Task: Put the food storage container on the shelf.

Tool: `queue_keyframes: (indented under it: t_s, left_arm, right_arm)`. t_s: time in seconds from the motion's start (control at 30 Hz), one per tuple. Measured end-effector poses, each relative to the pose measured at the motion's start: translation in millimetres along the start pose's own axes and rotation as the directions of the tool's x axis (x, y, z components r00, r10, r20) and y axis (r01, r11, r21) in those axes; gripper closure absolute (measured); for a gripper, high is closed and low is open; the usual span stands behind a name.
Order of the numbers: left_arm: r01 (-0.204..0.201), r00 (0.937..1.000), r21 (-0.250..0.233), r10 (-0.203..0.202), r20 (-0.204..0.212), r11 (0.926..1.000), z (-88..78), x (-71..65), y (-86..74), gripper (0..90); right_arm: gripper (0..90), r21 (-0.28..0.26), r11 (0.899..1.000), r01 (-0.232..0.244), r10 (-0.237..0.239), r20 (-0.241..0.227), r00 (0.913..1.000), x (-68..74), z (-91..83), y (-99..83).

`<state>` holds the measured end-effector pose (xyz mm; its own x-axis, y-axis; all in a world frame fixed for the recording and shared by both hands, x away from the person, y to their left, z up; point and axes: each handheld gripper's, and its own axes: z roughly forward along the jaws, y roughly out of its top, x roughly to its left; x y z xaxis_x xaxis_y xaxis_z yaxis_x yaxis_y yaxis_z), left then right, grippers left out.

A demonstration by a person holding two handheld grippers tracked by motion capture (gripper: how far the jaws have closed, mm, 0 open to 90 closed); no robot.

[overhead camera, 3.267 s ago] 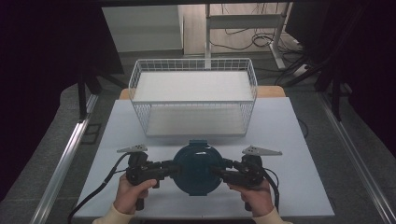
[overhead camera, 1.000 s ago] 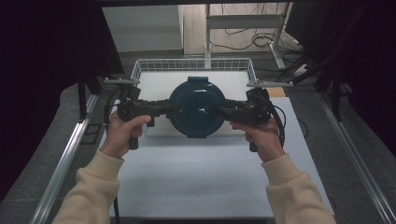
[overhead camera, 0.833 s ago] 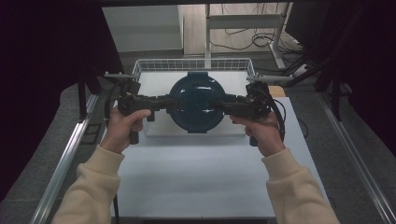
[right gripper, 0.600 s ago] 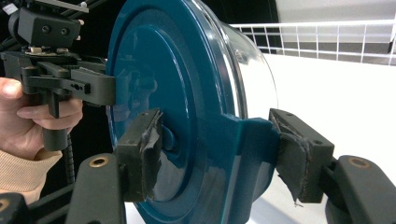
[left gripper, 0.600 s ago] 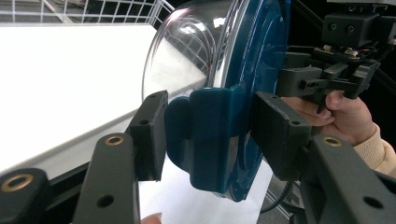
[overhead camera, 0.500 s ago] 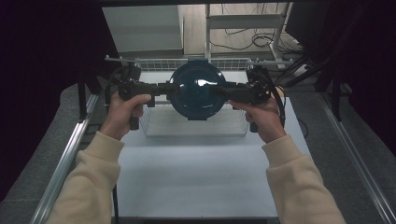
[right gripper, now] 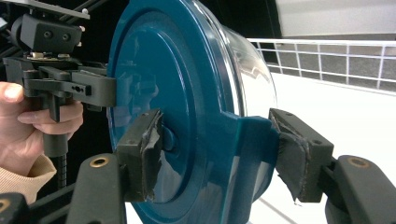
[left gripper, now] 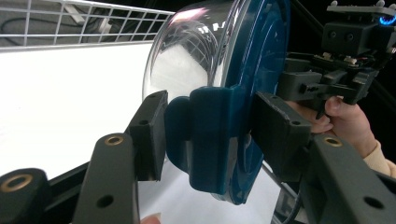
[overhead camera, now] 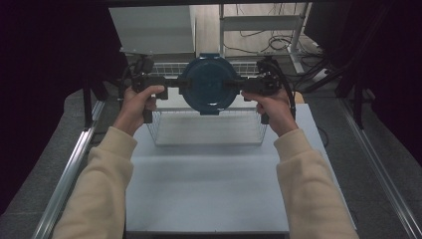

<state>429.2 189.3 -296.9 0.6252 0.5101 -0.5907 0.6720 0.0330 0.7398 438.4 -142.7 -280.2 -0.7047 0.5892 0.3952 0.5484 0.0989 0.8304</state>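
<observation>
I have the left gripper (overhead camera: 175,83) clamped on the left latch tab of the round container (overhead camera: 207,85), and the right gripper (overhead camera: 238,84) clamped on the opposite tab, each with its pads pressed on either side. The container, blue lid (right gripper: 159,88) facing me and clear bowl (left gripper: 187,56) facing away, hangs tipped on edge above the far rim of the wire basket (overhead camera: 209,127). The basket stands at the far edge of the table (overhead camera: 209,189).
</observation>
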Motion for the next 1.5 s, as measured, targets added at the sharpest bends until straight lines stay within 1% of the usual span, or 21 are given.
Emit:
queue_keyframes:
  t_s: [0.17,0.3,0.43,0.5,0.57,0.67,0.7,0.83,0.93,1.0,1.07,1.1,1.13,1.2,1.3,1.33,1.37,1.4,1.43,1.47,1.5]
  left_arm:
    - [0.016,0.9998,0.016,-0.016,-0.006,0.9997,8.5,11.8,5.3,47.1]
    - [0.036,0.9993,0.015,-0.036,-0.004,0.9992,14.3,19.8,4.0,47.0]
    - [0.056,0.9983,0.015,-0.055,-0.020,0.9983,21.7,27.3,3.1,46.0]
    - [0.082,0.9965,-0.004,-0.082,-0.011,0.9966,24.2,30.7,2.6,46.1]
    - [0.091,0.9958,-0.016,-0.091,-0.011,0.9957,25.9,32.4,3.0,46.3]
    - [0.138,0.9903,-0.036,-0.139,-0.009,0.9897,30.5,37.3,4.1,45.7]
    - [0.157,0.9874,-0.041,-0.158,-0.008,0.9867,32.7,38.8,4.6,45.2]
    - [0.193,0.9810,-0.031,-0.194,-0.011,0.9806,38.6,44.3,6.1,42.3]
    - [0.238,0.9714,-0.030,-0.237,0.006,0.9709,42.0,52.8,6.4,41.4]
    - [0.264,0.9646,-0.032,-0.263,0.013,0.9641,45.1,58.1,6.5,40.6]
    - [0.284,0.9587,-0.037,-0.284,0.020,0.9581,48.3,62.2,5.9,39.3]
    - [0.293,0.9560,-0.035,-0.292,0.025,0.9554,49.5,64.2,5.4,38.8]
    - [0.300,0.9539,-0.034,-0.299,0.032,0.9535,50.8,66.4,4.8,38.4]
    - [0.296,0.9551,-0.045,-0.294,0.038,0.9543,51.8,67.4,4.4,38.1]
    - [0.291,0.9566,-0.052,-0.290,0.027,0.9552,52.9,65.9,4.3,37.6]
    - [0.279,0.9601,-0.066,-0.280,0.008,0.9579,52.7,64.0,4.3,36.9]
    - [0.258,0.9645,-0.086,-0.262,-0.034,0.9622,51.2,61.1,4.5,34.7]
    - [0.239,0.9665,-0.108,-0.247,-0.068,0.9649,48.5,58.3,4.7,32.3]
    - [0.231,0.9673,-0.127,-0.242,-0.076,0.9646,45.0,56.2,5.1,29.7]
    - [0.225,0.9684,-0.144,-0.238,-0.076,0.9636,40.7,54.1,5.2,26.7]
    - [0.211,0.9704,-0.158,-0.226,-0.085,0.9646,36.2,51.0,5.2,24.8]
  right_arm:
    - [37.2,0.015,0.999,-0.034,0.034,0.004,0.9994,-13.6,7.8,3.5]
    - [37.2,0.028,0.999,-0.046,0.046,0.008,0.9989,-20.4,13.0,3.2]
    - [37.0,0.049,0.996,-0.074,0.073,0.016,0.9972,-29.3,19.0,2.3]
    - [37.0,0.035,0.994,-0.107,0.107,0.010,0.9942,-34.4,21.3,1.8]
    - [36.8,0.024,0.988,-0.152,0.152,0.007,0.9884,-38.9,23.1,1.7]
    - [36.5,0.026,0.975,-0.221,0.220,0.007,0.9754,-45.3,26.1,2.7]
    - [36.4,0.026,0.968,-0.248,0.248,0.009,0.9688,-47.1,27.2,3.2]
    - [35.9,0.017,0.941,-0.337,0.337,0.013,0.9414,-56.1,32.5,2.9]
    - [35.8,0.002,0.922,-0.386,0.386,0.016,0.9222,-61.6,36.8,1.9]
    - [35.8,-0.009,0.907,-0.420,0.421,0.027,0.9069,-64.1,39.8,1.3]
    - [35.7,-0.021,0.896,-0.444,0.445,0.039,0.8949,-65.9,42.3,0.5]
    - [35.7,-0.026,0.893,-0.450,0.451,0.044,0.8916,-66.6,43.3,0.0]
    - [35.7,-0.031,0.891,-0.453,0.454,0.048,0.8897,-67.0,43.8,-0.2]
    - [35.8,-0.039,0.892,-0.450,0.452,0.053,0.8905,-67.2,44.0,-0.7]
    - [35.1,-0.043,0.893,-0.448,0.450,0.055,0.8914,-67.0,43.2,-1.1]
    - [32.5,-0.046,0.897,-0.439,0.442,0.061,0.8952,-66.5,43.0,-1.2]
    - [25.7,-0.055,0.905,-0.421,0.424,0.084,0.9016,-64.3,42.4,-0.8]
    - [20.4,-0.061,0.915,-0.398,0.402,0.111,0.9088,-62.1,41.0,-0.5]
    - [17.6,-0.073,0.919,-0.387,0.393,0.126,0.9110,-60.1,39.0,-0.4]
    - [15.1,-0.083,0.919,-0.386,0.394,0.130,0.9098,-57.8,36.3,0.1]
    - [13.5,-0.093,0.920,-0.380,0.389,0.130,0.9118,-54.9,33.6,0.5]
